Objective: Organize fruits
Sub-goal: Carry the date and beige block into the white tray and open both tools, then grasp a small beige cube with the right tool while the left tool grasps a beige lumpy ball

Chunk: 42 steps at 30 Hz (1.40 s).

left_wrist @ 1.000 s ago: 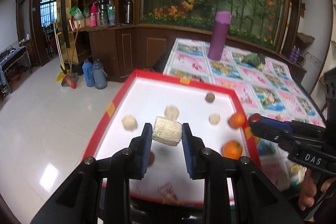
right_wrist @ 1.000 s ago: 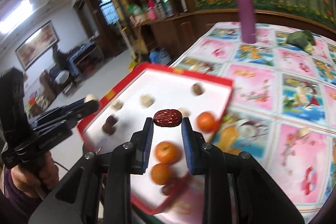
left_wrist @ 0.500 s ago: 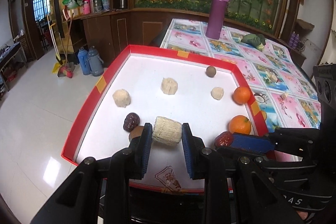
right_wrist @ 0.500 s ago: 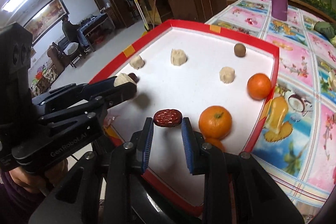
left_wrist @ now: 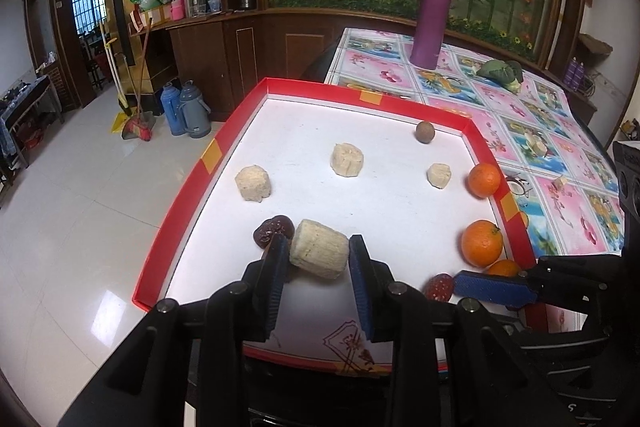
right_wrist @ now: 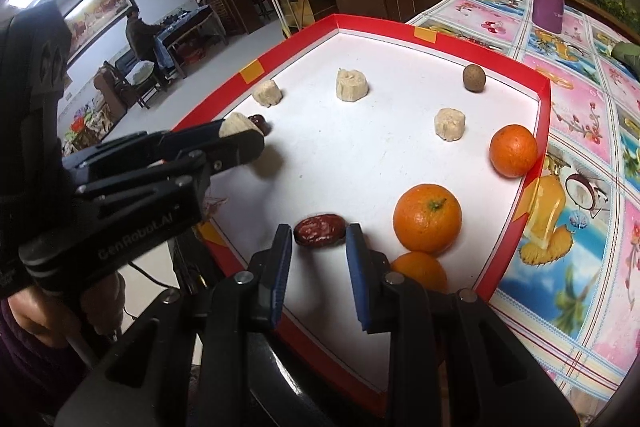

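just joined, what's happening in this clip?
A person with two handheld grippers is sorting fruit in a red-rimmed tray. The left gripper grips a pale corn-like chunk beside a dark date. The right gripper pinches a red date low over the tray next to the oranges.

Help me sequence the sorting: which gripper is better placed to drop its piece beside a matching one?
Left, likely: its corn chunk hangs near another corn chunk; the right gripper's red date is far from the other date.
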Each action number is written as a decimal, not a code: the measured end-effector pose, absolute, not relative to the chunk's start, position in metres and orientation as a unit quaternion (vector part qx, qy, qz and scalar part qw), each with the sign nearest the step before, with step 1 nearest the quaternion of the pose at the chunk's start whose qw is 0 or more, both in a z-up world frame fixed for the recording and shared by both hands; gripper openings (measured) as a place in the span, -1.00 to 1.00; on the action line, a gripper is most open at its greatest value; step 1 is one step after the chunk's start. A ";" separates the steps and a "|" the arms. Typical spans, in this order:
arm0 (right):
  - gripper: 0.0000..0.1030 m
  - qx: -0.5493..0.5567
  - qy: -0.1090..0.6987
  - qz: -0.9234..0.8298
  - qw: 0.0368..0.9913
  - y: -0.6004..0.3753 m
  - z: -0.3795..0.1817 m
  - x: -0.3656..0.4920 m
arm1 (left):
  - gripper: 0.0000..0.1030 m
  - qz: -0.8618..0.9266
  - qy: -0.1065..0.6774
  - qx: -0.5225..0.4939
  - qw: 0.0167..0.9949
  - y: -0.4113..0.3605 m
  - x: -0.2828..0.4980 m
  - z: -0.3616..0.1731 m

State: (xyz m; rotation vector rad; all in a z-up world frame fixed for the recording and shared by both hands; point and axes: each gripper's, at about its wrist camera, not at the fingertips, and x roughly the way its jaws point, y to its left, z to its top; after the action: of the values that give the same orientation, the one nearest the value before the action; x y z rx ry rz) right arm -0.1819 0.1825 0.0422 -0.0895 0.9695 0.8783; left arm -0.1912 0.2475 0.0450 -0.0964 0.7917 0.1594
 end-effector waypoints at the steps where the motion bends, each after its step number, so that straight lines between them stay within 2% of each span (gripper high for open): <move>1: -0.41 -0.042 0.451 0.410 0.792 0.183 0.042 -0.182 | -0.34 0.078 0.386 -0.048 0.918 0.248 -0.191 0.045; 4: -0.41 -0.044 0.451 0.415 0.789 0.181 0.042 -0.184 | -0.32 0.081 0.384 -0.049 0.918 0.249 -0.192 0.048; 12: -0.40 -0.003 0.416 0.409 0.812 0.150 0.064 -0.179 | -0.10 0.082 0.368 -0.050 0.925 0.246 -0.193 0.063; 15: -0.31 0.017 0.409 0.387 0.826 0.129 0.069 -0.170 | -0.09 0.074 0.369 -0.048 0.925 0.240 -0.190 0.065; 24: -0.27 0.033 0.392 0.242 0.887 0.021 0.068 -0.138 | -0.08 0.021 0.368 -0.030 0.929 0.198 -0.177 0.071; 30: -0.25 0.030 0.431 0.166 0.886 -0.036 0.046 -0.102 | -0.04 -0.024 0.371 -0.005 0.929 0.161 -0.169 0.078; 38: -0.25 0.021 0.431 0.164 0.887 -0.028 0.041 -0.075 | 0.16 -0.066 0.361 0.026 0.930 0.121 -0.152 0.099; 42: -0.25 0.011 0.442 0.153 0.884 -0.024 0.034 -0.067 | 0.17 -0.081 0.369 0.022 0.926 0.109 -0.136 0.097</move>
State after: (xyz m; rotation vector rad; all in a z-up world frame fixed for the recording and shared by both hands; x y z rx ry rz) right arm -0.0672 -0.0244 0.0340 0.0238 0.9192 0.3179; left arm -0.1357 0.1087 0.0968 0.0455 0.7568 -0.1666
